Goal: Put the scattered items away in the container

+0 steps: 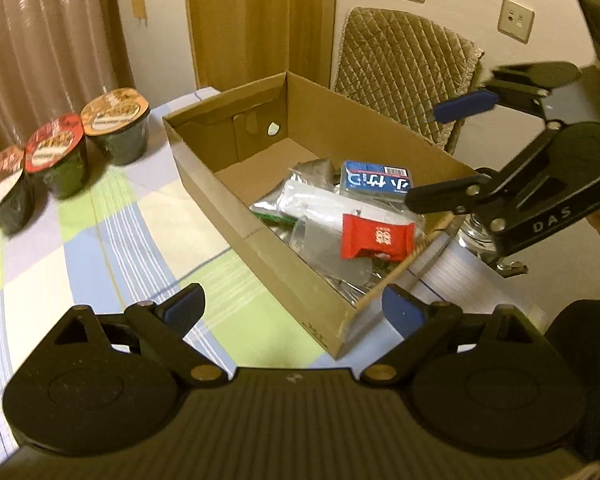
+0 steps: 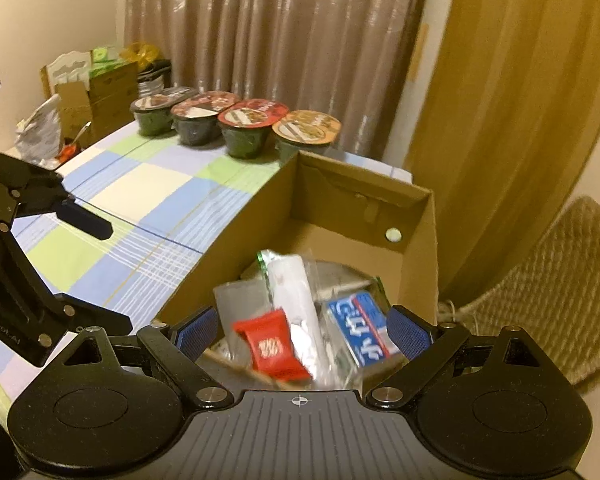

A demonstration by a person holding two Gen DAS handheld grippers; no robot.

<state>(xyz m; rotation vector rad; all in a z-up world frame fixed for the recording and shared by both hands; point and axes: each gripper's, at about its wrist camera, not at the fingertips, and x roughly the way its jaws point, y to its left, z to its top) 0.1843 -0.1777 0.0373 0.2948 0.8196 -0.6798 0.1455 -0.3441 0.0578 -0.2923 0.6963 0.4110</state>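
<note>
A cardboard box [image 1: 224, 184] stands on the checked tablecloth; it also shows in the right wrist view [image 2: 420, 248]. A red snack packet [image 1: 376, 238] is in mid-air or lying over the box's contents, below my right gripper; it shows blurred in the right wrist view [image 2: 274, 346]. A blue packet [image 1: 376, 182] and silver and clear wrappers [image 1: 312, 204] lie in the box. My left gripper [image 1: 294, 312] is open and empty at the box's near corner. My right gripper [image 2: 302, 330] is open above the box, also seen in the left wrist view [image 1: 440, 156].
Several sealed noodle bowls [image 2: 252, 128] stand in a row on the table's far side. A padded chair [image 1: 404, 64] stands behind the box. A small cardboard box and clutter [image 2: 96, 92] sit at the table's far end.
</note>
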